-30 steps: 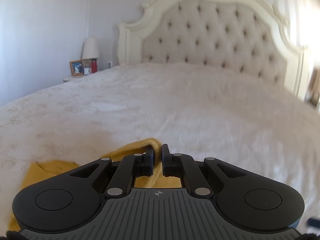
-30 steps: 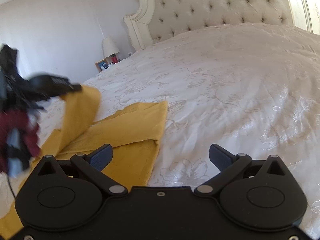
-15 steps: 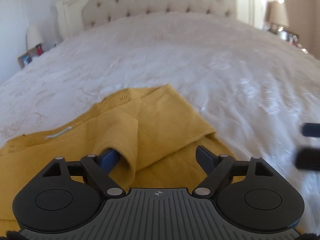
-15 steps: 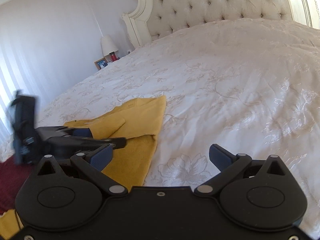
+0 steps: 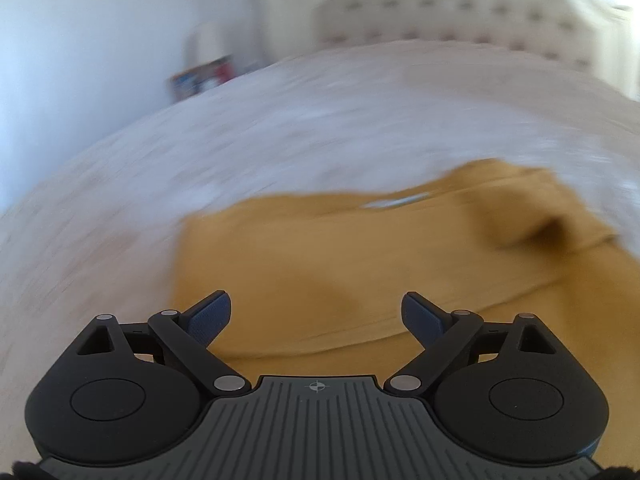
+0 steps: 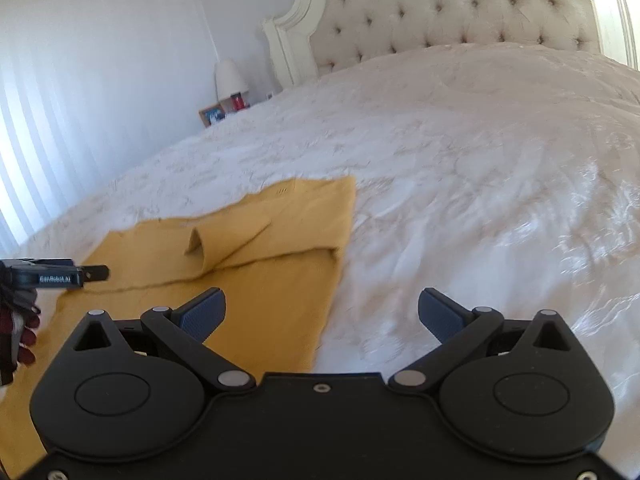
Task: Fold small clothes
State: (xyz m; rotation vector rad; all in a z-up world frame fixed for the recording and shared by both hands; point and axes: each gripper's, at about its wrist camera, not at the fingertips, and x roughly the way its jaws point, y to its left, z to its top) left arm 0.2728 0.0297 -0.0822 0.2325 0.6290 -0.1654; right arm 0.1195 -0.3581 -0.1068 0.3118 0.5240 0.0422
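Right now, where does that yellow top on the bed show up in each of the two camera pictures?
Left wrist view: the yellow top fills the lower middle and right, just beyond the open fingers, blurred.
Right wrist view: the yellow top lies lower left on the white bedspread, its folded-in sleeve on it.
Shared landmark: the tufted headboard at the top of both.

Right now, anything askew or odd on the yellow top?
One thing: the folded-in sleeve on the yellow top isn't lying flat. Its cuff end stands up in a small hump near the middle. The rest lies flat on the bedspread. No damage shows. Both tools, left and right, hold nothing.
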